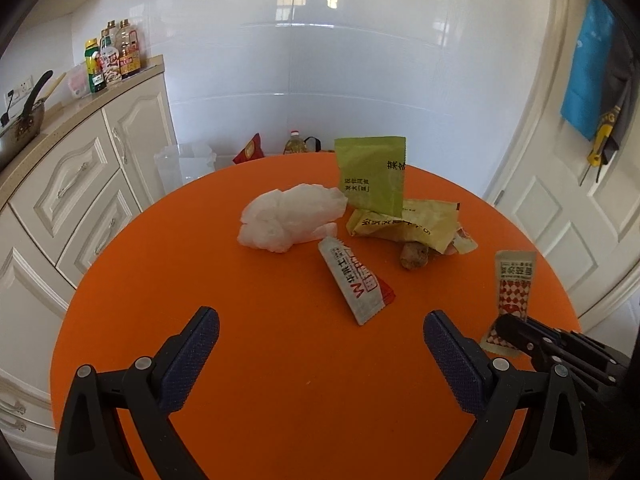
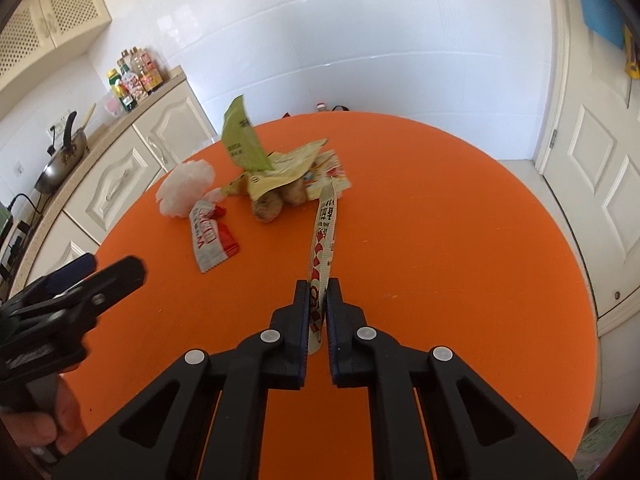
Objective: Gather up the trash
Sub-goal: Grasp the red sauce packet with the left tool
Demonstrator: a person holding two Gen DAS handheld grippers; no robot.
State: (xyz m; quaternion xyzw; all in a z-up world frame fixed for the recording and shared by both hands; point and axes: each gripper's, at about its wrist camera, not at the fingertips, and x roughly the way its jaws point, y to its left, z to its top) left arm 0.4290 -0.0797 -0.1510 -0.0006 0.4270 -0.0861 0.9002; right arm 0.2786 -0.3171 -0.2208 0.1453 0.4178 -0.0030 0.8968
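Note:
On the round orange table (image 1: pixel 248 360) lies trash: a crumpled white plastic bag (image 1: pixel 292 216), a white-and-red wrapper (image 1: pixel 354 286), a green packet (image 1: pixel 372 176) standing over a yellow packet (image 1: pixel 404 224), and a brown lump (image 1: pixel 414 256). My right gripper (image 2: pixel 319 292) is shut on a red-checked sachet (image 2: pixel 325 236), which sticks up between its pads above the table. The same sachet (image 1: pixel 512 284) shows at the right of the left wrist view, with the right gripper (image 1: pixel 506 328) below it. My left gripper (image 1: pixel 320 324) stands open over bare table, short of the white-and-red wrapper.
Cream cabinets (image 1: pixel 80 184) with a counter, bottles (image 1: pixel 114 56) and a pan (image 1: pixel 20 124) run along the left. A white door (image 1: pixel 576 200) is at the right. Bags and a bottle (image 1: pixel 294 142) stand on the floor behind the table. A hand (image 2: pixel 60 424) holds the left gripper (image 2: pixel 100 276).

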